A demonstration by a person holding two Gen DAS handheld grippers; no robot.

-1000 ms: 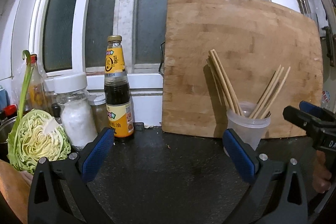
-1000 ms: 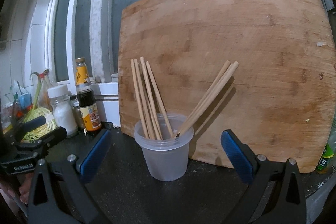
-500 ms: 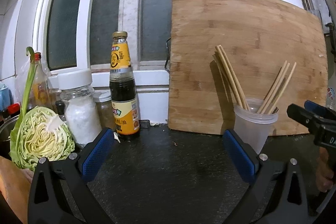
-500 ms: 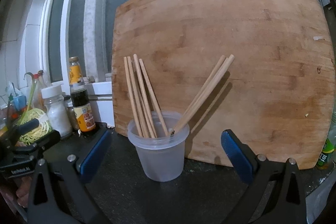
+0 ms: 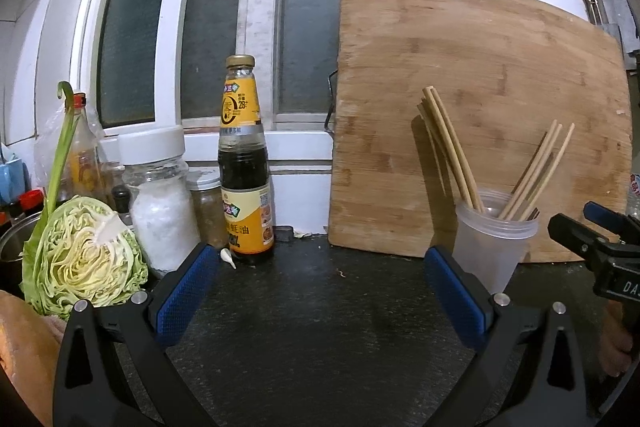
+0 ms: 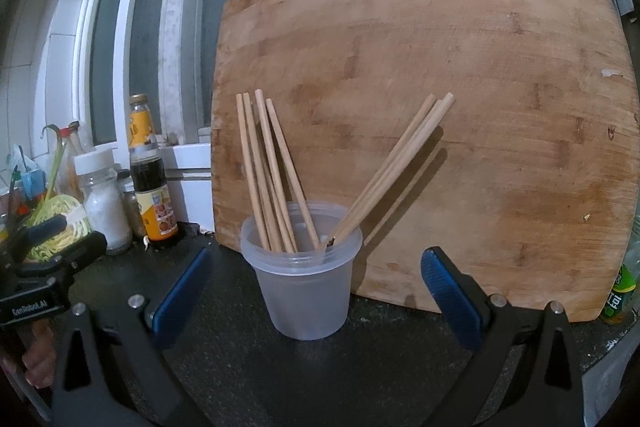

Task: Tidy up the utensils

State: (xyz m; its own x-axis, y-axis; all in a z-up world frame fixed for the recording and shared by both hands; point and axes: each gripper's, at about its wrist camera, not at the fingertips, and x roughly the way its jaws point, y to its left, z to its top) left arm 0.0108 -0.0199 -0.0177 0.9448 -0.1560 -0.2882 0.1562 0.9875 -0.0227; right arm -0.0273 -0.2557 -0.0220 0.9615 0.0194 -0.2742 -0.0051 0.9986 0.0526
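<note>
Blue ribbed pads line the black fingers of both grippers, and each pair is spread wide with nothing held between. In the right wrist view the right gripper is lined up on a translucent plastic cup at lower centre of the frame, the cup standing just ahead of the gap and untouched. In the left wrist view the left gripper faces bare dark speckled worktop at lower centre, with the same cup seen at lower right.

Wooden chopsticks stand in the cup in two fans, one leaning left and one leaning right; they are slim, pale, straight and smooth. All the utensils that can be seen are already in the cup, so the sorting is judged nearly finished, or a final tidy of the cup is in hand. A next move would call for a gentle closing on the cup's thin, slightly tapered wall, which looks light and easily tipped.

Behind the cup a large bamboo cutting board leans upright. At left in the left wrist view are a dark sauce bottle, a white-lidded jar and a halved cabbage.
</note>
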